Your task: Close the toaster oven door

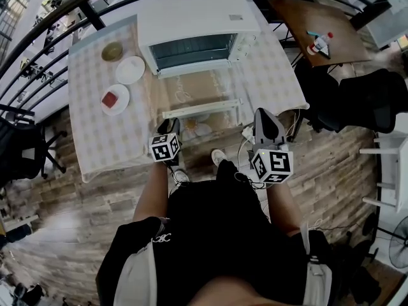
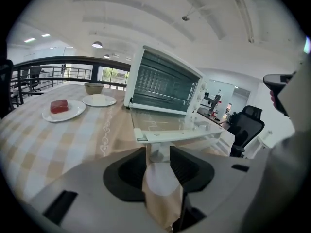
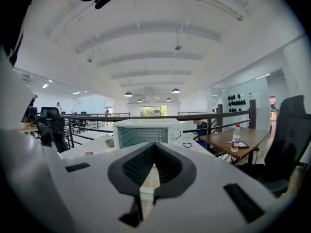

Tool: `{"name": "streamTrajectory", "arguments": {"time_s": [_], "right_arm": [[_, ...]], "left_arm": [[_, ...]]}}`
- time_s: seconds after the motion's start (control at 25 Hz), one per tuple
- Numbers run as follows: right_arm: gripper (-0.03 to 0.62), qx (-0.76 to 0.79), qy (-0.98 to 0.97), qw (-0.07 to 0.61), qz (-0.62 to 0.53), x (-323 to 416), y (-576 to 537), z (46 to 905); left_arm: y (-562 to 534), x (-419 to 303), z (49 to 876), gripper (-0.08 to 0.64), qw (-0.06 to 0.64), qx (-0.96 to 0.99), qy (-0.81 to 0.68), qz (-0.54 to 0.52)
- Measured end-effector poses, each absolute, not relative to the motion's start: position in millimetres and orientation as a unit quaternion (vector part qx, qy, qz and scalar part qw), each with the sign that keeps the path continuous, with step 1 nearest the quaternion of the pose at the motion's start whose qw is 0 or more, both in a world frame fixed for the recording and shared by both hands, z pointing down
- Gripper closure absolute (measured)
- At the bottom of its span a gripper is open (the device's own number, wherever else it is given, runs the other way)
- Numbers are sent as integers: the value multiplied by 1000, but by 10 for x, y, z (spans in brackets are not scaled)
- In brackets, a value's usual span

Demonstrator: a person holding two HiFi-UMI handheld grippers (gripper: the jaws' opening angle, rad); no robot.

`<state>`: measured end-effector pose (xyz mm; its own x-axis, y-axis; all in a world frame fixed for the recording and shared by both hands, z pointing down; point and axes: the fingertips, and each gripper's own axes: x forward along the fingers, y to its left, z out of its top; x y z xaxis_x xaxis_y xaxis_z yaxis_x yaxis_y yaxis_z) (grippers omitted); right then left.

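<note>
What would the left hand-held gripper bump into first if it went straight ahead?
Most likely the long white handle bar on the folded-down glass door of the white toaster oven, right in line with the parted jaws of the left hand-held gripper. Depth is hard to judge.

open ofc — desks [image 1: 299, 14], swivel chairs [image 1: 376, 97]

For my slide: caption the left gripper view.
Left gripper, jaws apart, faces the open door of the oven on a checked table.
</note>
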<state>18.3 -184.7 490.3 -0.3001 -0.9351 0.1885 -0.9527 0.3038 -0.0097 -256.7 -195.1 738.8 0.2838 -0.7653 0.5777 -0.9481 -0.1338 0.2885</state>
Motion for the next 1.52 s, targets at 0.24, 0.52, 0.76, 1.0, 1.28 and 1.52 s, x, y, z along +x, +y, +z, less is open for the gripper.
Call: {"name": "streamTrajectory", "arguments": {"time_s": [0.24, 0.52, 0.76, 1.0, 1.28, 1.52], "right_arm": [[589, 586, -805, 74, 55, 143, -1816, 4877], [589, 578, -812, 65, 55, 84, -1831, 4839], [589, 575, -815, 49, 50, 32, -1874, 4760], [589, 575, -815, 36, 62, 26, -1918, 4772], [589, 577, -814, 27, 64, 18, -1970, 4756], [589, 584, -809, 14, 61, 105, -2033, 4717]], "left_arm": [[-2039, -2577, 7312, 423, 296, 745, -580, 144], [-2149, -2630, 7022, 462, 263, 755, -588, 126], [-2305, -2642, 6686, 459, 248, 765, -587, 94], [-2405, -2657, 6520, 454, 293, 769, -564, 67], [-2587, -2733, 6229, 449, 337, 765, -549, -12], [-2849, -2773, 5935, 445, 378, 752, -531, -96]]}}
